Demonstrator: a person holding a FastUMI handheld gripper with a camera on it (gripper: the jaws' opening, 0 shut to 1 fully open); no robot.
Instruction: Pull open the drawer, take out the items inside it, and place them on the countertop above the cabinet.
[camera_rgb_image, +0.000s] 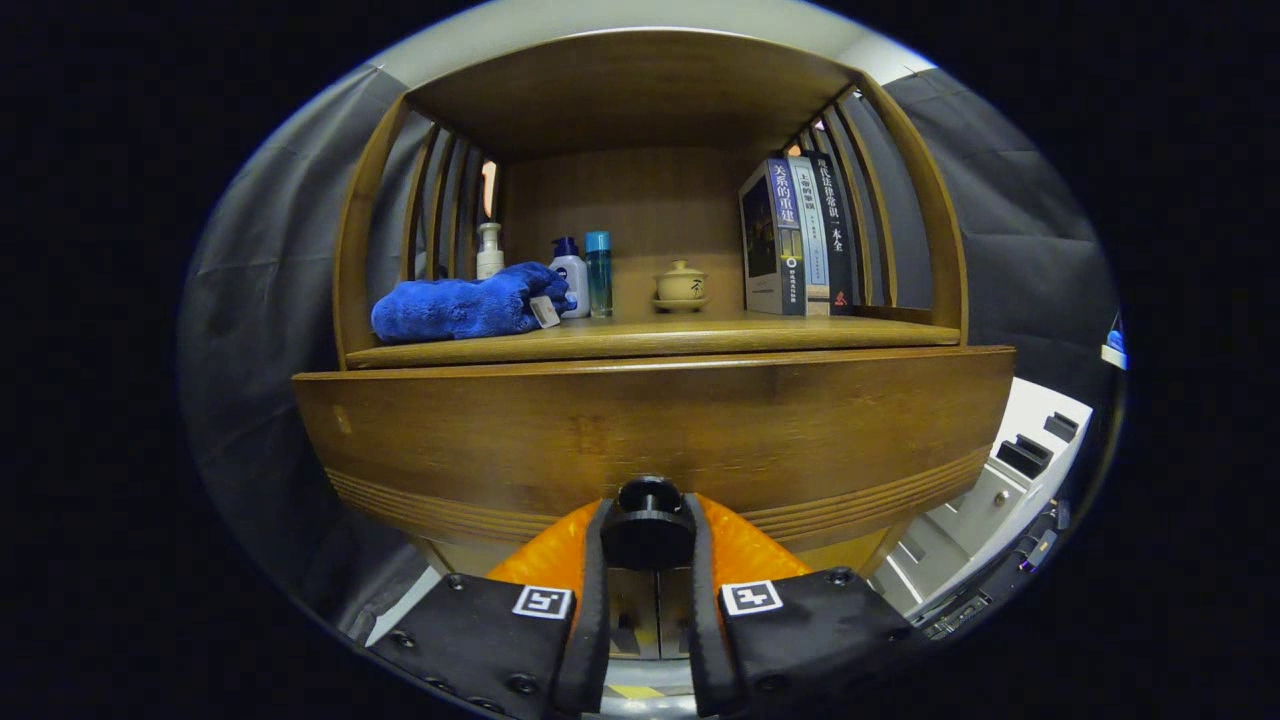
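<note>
The wooden drawer front (650, 425) fills the space just ahead of my fingers. Its black round knob (648, 525) sits between my two fingertips, and my gripper (648, 545) is shut on it, both black pads (597, 560) pressing its sides. The drawer's inside is hidden behind the front panel. Above the drawer runs the wooden countertop (700, 335). A blue towel (465, 305) lies on it at the left. My orange finger bodies (745, 550) flank the knob.
On the countertop stand a white pump bottle (489, 250), a white bottle with a blue cap (570, 275), a teal-capped bottle (598, 272), a small lidded cup (681, 285) and several upright books (800, 235). A white unit (1000, 480) stands to the right of the cabinet.
</note>
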